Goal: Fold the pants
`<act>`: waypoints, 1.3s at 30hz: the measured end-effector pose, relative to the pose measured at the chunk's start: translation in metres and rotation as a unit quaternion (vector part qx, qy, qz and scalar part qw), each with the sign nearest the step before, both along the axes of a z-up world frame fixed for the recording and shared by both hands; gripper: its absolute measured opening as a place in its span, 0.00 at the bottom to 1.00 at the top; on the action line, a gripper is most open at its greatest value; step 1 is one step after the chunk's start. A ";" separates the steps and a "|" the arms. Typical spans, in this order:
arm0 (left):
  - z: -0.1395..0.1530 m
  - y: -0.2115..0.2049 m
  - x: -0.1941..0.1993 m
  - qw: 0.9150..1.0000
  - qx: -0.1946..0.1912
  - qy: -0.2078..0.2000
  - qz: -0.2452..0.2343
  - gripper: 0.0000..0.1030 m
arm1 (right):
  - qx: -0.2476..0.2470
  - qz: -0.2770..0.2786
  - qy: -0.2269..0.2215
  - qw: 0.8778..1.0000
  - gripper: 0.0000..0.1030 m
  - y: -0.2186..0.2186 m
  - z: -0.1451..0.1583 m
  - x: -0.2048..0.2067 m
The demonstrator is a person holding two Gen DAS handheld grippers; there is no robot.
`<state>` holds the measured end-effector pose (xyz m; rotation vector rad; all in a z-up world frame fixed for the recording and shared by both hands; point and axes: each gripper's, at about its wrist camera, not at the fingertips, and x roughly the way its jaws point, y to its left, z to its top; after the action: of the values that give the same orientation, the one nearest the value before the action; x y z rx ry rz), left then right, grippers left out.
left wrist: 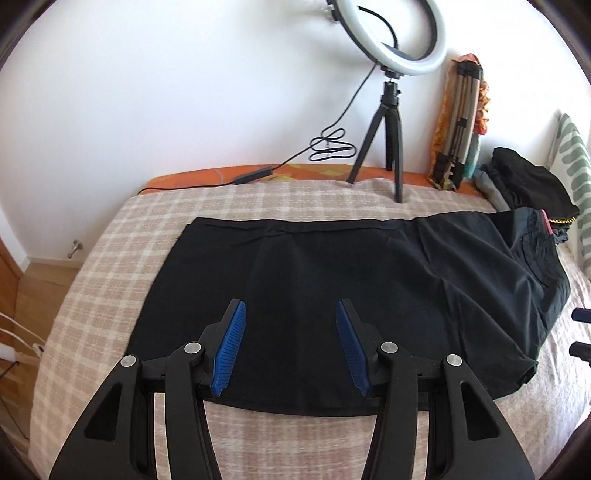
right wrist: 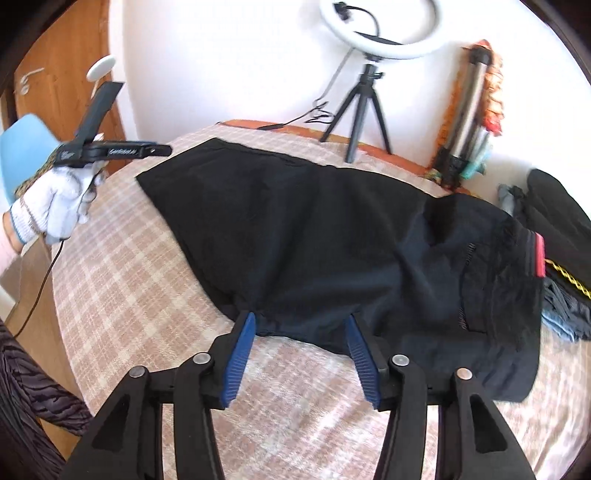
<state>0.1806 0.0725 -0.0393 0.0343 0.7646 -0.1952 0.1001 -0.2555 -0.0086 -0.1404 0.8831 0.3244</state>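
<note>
ring light (left wrist: 391,33) top cropped, tripod bundle (right wrist: 469,110) blurred

Black pants (right wrist: 332,236) are seen spread across a bed covered by a plaid blanket (right wrist: 140,280), the waistband with its red tag (right wrist: 540,256) lying toward the bed's right edge. The right tongs (right wrist: 300,321) are held with the blue pads (right wrist: 242,354) apart over the near hem of the pants. The left tongs (right wrist: 162,149) are seen beyond the bed's left edge, held by a white-gloved hand (right wrist: 55,201). A ring light (right wrist: 376,26) on a tripod is placed at the far edge.
</note>
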 end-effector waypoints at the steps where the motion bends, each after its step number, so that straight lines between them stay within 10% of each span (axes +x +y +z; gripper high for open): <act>1: 0.002 -0.015 -0.002 1.000 -0.001 0.000 -0.018 0.48 | 0.010 -0.033 -0.001 0.999 0.62 -0.018 0.001 0.000; 8: 0.011 -0.121 -0.019 0.991 0.018 -0.005 -0.131 0.48 | 0.103 -0.258 0.024 0.960 0.63 -0.140 -0.017 -0.003; 16: -0.023 -0.186 -0.024 0.981 0.024 0.038 -0.191 0.48 | 0.238 -0.341 0.080 0.906 0.63 -0.205 -0.059 0.006; 24: -0.054 -0.200 -0.034 0.975 0.048 0.069 -0.205 0.48 | 0.273 -0.358 0.048 0.892 0.69 -0.204 -0.066 0.031; 28: -0.047 -0.196 -0.041 0.976 0.045 0.057 -0.206 0.48 | 0.306 -0.359 0.054 0.880 0.24 -0.204 -0.071 0.037; 34: -0.027 -0.213 -0.091 0.955 0.089 -0.003 -0.284 0.71 | 0.296 -0.316 -0.003 0.901 0.10 -0.180 -0.019 0.017; 39: -0.047 -0.228 -0.094 0.945 0.120 0.025 -0.303 0.71 | 0.249 -0.314 -0.037 0.915 0.09 -0.166 0.006 -0.009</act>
<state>0.0870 -0.1553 -0.0867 0.5027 0.8080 -0.6906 0.0915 -0.4211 -0.0026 0.5956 0.7010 -0.0688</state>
